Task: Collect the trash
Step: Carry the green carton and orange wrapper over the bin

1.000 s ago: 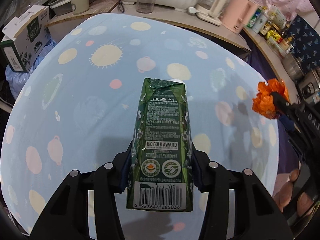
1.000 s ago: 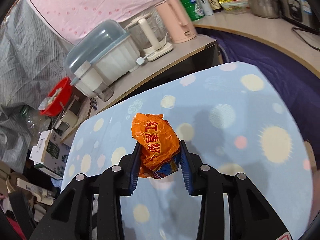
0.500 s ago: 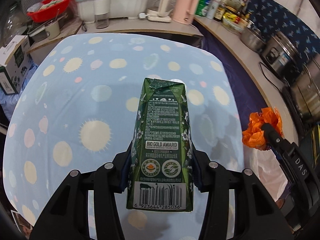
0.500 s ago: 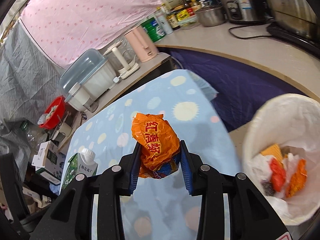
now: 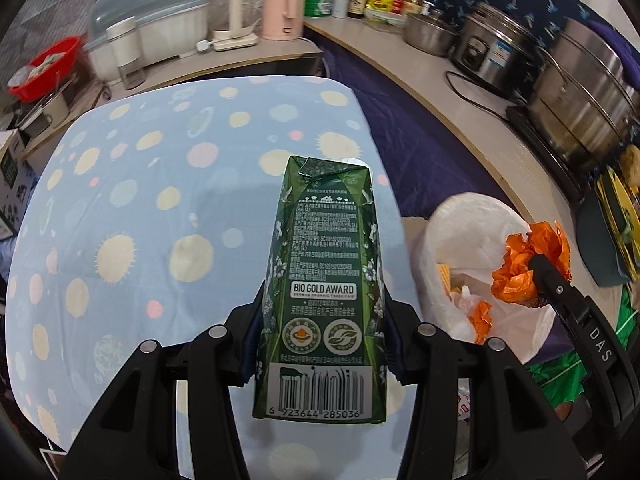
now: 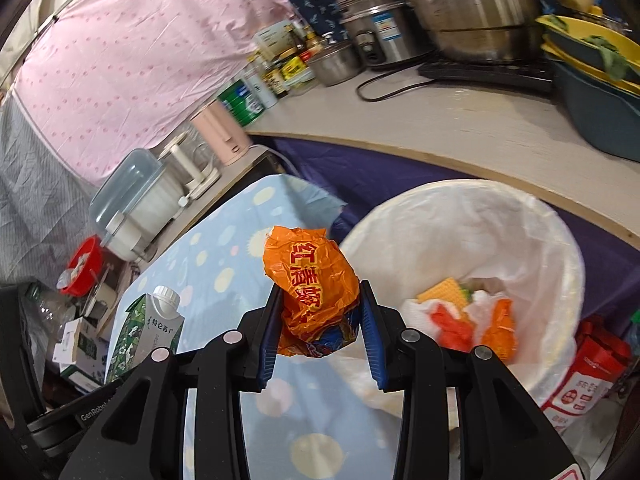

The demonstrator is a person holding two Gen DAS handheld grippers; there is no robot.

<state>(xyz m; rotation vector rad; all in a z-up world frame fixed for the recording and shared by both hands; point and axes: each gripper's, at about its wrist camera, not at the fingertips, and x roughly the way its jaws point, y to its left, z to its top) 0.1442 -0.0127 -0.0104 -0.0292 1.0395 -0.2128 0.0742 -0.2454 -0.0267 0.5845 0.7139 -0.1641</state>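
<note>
My left gripper (image 5: 323, 308) is shut on a dark green milk carton (image 5: 324, 280) and holds it upright above the table's right part; the carton also shows in the right wrist view (image 6: 148, 332). My right gripper (image 6: 320, 312) is shut on a crumpled orange snack wrapper (image 6: 310, 284) and holds it at the near left rim of a bin with a white liner (image 6: 552, 248). The wrapper also shows in the left wrist view (image 5: 528, 264), over the bin (image 5: 472, 232). The bin holds orange and white scraps.
The table has a light blue dotted cloth (image 5: 140, 208). Behind it a counter carries a dish-rack box (image 5: 148, 44), a white kettle (image 5: 234, 16), a pink jug (image 5: 282, 8), bottles and steel pots (image 5: 580, 92). A red packet (image 6: 592, 372) lies by the bin.
Both grippers have swung right from over the table toward the bin. The bin has come into the left wrist view and looms larger in the right one. Both grips hold unchanged.
</note>
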